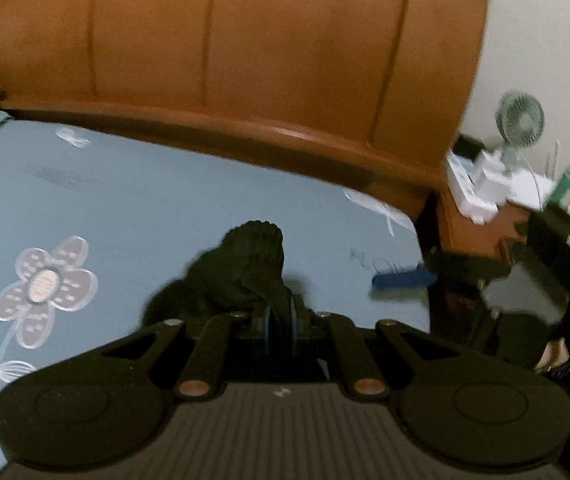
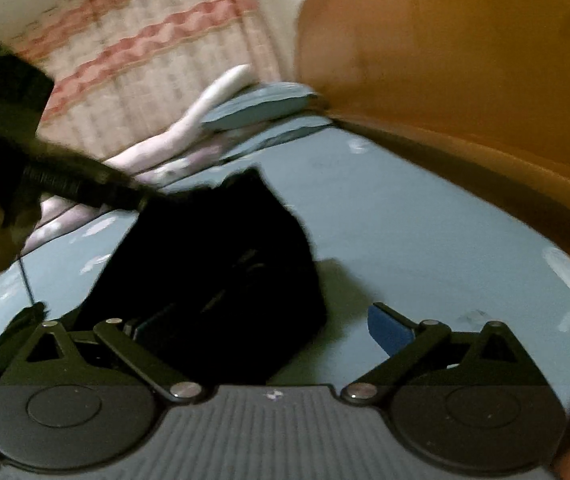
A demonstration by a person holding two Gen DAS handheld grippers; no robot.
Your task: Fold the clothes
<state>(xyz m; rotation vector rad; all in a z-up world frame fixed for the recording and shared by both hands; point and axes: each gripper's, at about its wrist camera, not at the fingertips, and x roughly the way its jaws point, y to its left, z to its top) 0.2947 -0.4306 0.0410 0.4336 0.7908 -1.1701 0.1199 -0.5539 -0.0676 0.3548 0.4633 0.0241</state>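
Fabric of a black garment (image 1: 241, 280) is pinched in the closed left gripper (image 1: 281, 312), lifted off the bed (image 1: 165, 200) near its headboard edge for folding, while the right gripper (image 2: 261, 320) is spread wide.

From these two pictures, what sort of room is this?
Most likely a bedroom: a blue flowered bedsheet lies below a wooden headboard, with a bedside table holding a small fan.
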